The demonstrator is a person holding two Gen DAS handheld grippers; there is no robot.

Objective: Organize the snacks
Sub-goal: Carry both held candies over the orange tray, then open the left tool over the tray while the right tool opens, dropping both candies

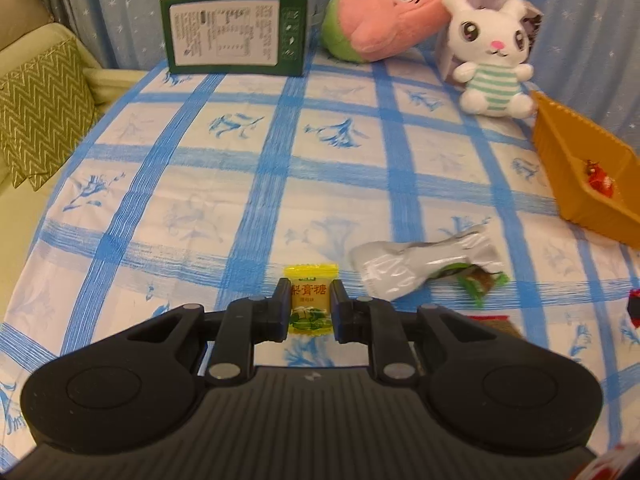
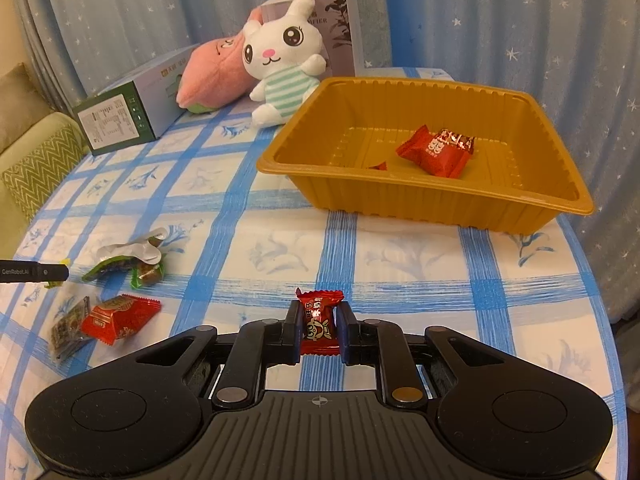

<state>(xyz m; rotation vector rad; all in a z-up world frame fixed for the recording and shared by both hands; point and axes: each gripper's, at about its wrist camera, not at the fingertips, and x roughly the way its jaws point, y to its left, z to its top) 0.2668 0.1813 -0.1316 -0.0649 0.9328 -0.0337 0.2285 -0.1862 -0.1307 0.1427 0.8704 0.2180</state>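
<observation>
My left gripper is shut on a yellow wrapped candy, held just above the blue-checked tablecloth. In the right wrist view my right gripper is shut on a small red wrapped candy. Beyond it stands the orange plastic tray, holding a red snack packet and another red piece. Loose snacks lie at the left: a silver and green wrapper, a red packet and a dark packet. The left gripper's finger shows at that view's left edge.
A green box, a pink plush and a white rabbit plush line the table's far side. A crumpled silver wrapper lies right of the left gripper. The tray's corner is at the right. A green cushion sits off the left edge.
</observation>
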